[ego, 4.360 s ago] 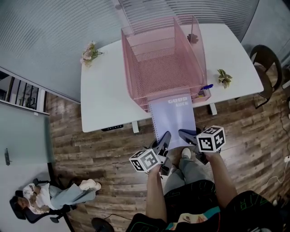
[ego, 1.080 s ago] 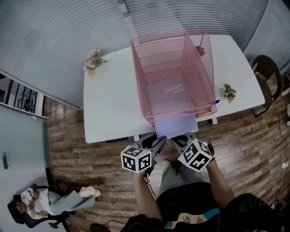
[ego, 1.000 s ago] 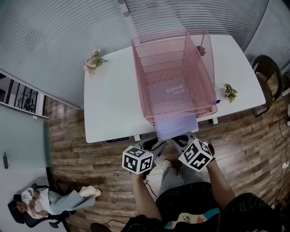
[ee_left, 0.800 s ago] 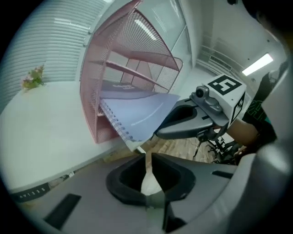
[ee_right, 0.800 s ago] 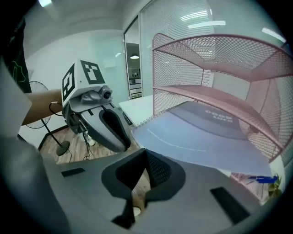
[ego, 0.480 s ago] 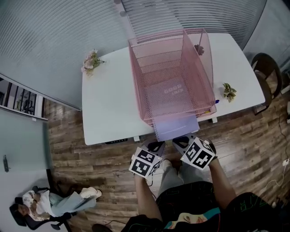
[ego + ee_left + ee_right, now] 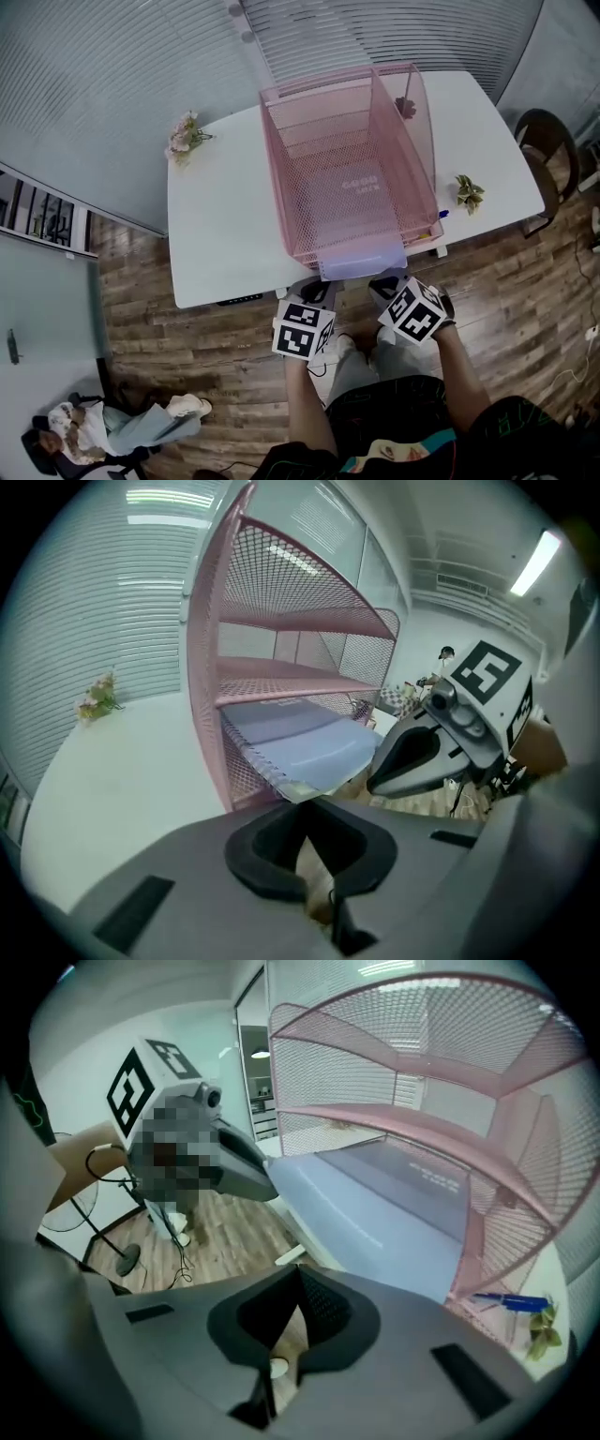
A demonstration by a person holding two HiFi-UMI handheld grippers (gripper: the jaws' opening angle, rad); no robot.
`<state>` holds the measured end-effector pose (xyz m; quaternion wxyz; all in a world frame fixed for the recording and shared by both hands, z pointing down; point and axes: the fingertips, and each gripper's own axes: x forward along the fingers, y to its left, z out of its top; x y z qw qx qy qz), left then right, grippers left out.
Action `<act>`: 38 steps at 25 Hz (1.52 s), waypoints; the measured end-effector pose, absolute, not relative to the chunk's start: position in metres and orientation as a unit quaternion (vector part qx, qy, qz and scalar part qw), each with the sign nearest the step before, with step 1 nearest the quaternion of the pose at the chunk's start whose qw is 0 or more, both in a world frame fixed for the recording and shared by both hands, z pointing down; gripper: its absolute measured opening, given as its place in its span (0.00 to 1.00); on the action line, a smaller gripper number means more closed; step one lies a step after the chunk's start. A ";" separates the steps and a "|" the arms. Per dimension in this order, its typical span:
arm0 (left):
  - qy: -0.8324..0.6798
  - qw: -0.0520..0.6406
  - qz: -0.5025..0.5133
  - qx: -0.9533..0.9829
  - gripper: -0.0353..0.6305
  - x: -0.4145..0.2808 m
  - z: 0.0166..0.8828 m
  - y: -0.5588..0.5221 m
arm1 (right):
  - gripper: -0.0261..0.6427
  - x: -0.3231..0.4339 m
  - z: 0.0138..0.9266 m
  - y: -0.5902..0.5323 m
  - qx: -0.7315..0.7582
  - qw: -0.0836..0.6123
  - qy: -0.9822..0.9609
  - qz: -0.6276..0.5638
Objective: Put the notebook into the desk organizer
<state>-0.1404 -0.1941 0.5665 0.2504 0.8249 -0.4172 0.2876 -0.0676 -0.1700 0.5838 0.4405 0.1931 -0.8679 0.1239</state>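
Observation:
The lavender spiral notebook [image 7: 361,265] lies in the bottom tier of the pink mesh desk organizer [image 7: 281,178], its near end sticking out past the table's front edge. In the left gripper view the notebook [image 7: 300,738] shows its spiral edge toward me, under the organizer's shelves [image 7: 272,621]. My left gripper [image 7: 317,286] is shut and empty, tips just short of the notebook's near left corner. My right gripper [image 7: 384,279] is also shut and empty, at the near right corner. From the right gripper view the notebook [image 7: 375,1204] runs in beneath the organizer's tiers [image 7: 422,1082].
The white table [image 7: 216,216] carries a dried flower bunch [image 7: 183,136] at left, a small plant [image 7: 466,190] at right and a blue pen [image 7: 433,216] beside the organizer. A dark chair [image 7: 548,122] stands right. A person [image 7: 112,431] sits on the wood floor, lower left.
The notebook has slid deeper into the bottom tier, so less of it sticks out. The left gripper's jaws have gone from open to shut, and both grippers moved toward the table.

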 end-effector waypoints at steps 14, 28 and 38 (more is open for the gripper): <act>-0.470 0.266 0.309 0.783 0.05 -0.141 0.575 -0.217 | 0.04 -0.050 0.555 -0.232 0.344 0.379 -0.855 0.083; -0.478 0.183 0.182 0.840 0.05 -0.117 0.493 -0.207 | 0.04 -0.044 0.489 -0.219 0.374 0.244 -0.893 0.059; -0.508 0.078 0.072 0.855 0.05 -0.110 0.380 -0.208 | 0.04 -0.023 0.396 -0.220 0.396 0.126 -0.910 0.019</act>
